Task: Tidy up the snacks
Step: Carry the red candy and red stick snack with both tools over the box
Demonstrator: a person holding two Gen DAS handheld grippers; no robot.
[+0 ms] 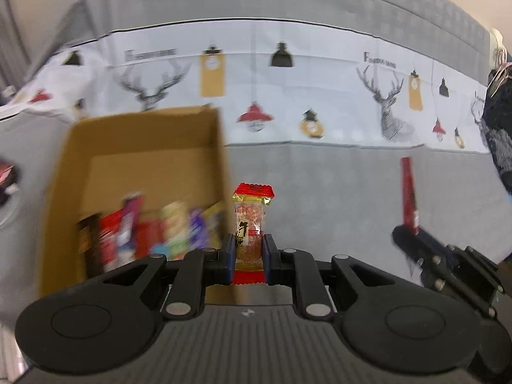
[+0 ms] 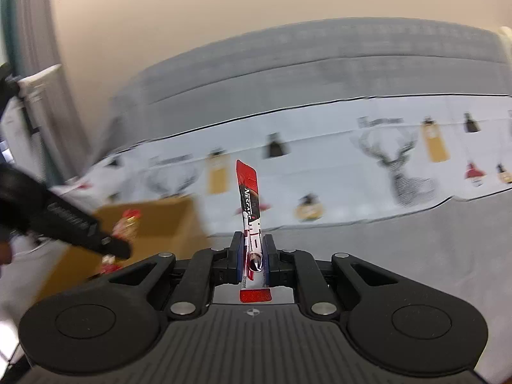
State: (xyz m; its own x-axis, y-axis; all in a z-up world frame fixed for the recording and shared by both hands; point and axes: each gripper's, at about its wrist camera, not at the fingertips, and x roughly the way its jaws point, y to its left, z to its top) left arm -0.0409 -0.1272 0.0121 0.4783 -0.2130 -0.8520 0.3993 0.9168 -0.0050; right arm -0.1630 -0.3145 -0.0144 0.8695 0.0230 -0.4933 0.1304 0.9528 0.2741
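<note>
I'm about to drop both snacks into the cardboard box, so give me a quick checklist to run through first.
1. Left gripper shut on the peanut snack packet: ok.
2. Right gripper shut on the coffee stick: ok.
3. Cardboard box top open: ok.
4. Free space in the box behind the snacks already in it: ok.
5. Either packet over the box opening: not ok, both are beside it.
6. Stick hangs straight: not ok, it leans.
</note>
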